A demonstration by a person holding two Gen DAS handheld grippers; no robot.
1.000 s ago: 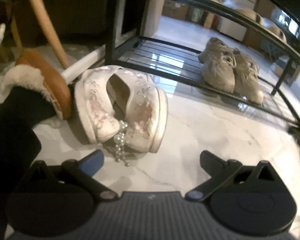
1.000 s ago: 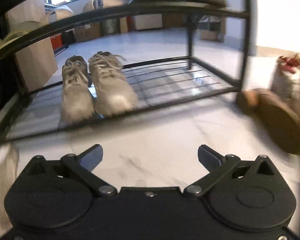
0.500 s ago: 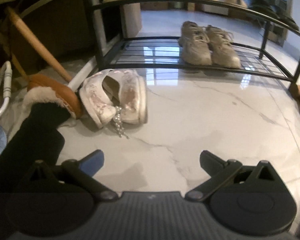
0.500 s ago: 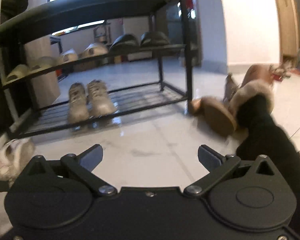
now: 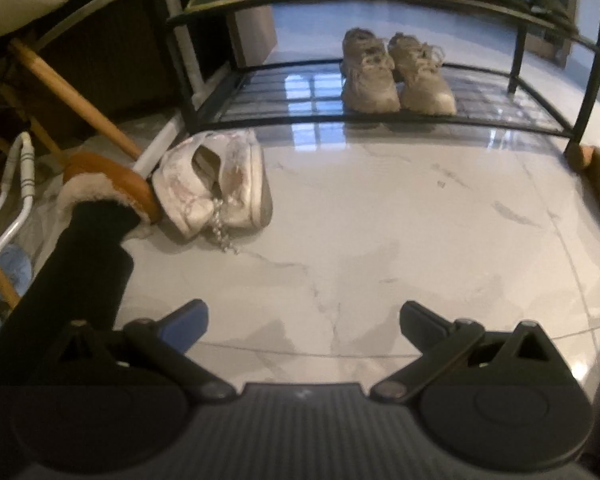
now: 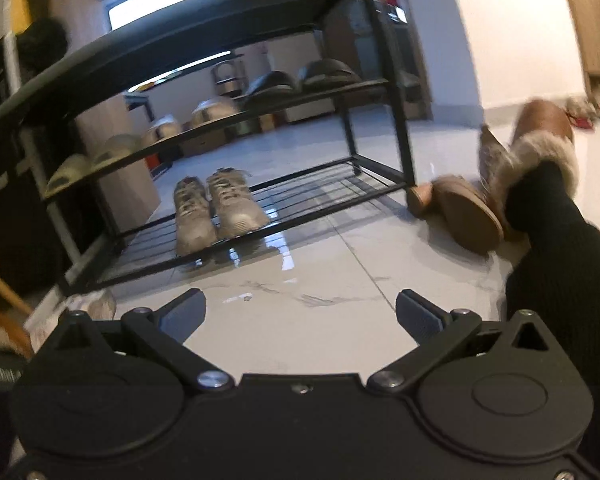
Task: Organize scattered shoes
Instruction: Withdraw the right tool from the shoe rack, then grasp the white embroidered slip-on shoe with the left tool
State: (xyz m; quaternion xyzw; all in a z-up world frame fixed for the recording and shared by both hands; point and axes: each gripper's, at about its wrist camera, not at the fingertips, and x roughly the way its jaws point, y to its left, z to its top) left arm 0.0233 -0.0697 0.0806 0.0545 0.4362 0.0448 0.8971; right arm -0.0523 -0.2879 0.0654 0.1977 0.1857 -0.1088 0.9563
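A pair of white shoes with a pearl string [image 5: 216,180] lies on the marble floor, left of the black shoe rack [image 5: 380,120]. A beige sneaker pair [image 5: 396,76] stands on the rack's bottom shelf, also in the right wrist view [image 6: 216,208]. My left gripper [image 5: 302,320] is open and empty, well back from the white shoes. My right gripper [image 6: 300,314] is open and empty over bare floor. A small brown shoe [image 6: 420,196] lies by the rack's right leg.
The person's legs in black with brown fur-lined slippers sit at left [image 5: 108,184] and right [image 6: 532,160]. Slippers line the rack's middle shelf [image 6: 180,128]. A wooden chair leg [image 5: 76,96] and white tube frame [image 5: 16,184] stand at left.
Both grippers have pulled back and up from the rack. The white shoes and sneakers now look smaller and farther. The whole rack has come into the right view.
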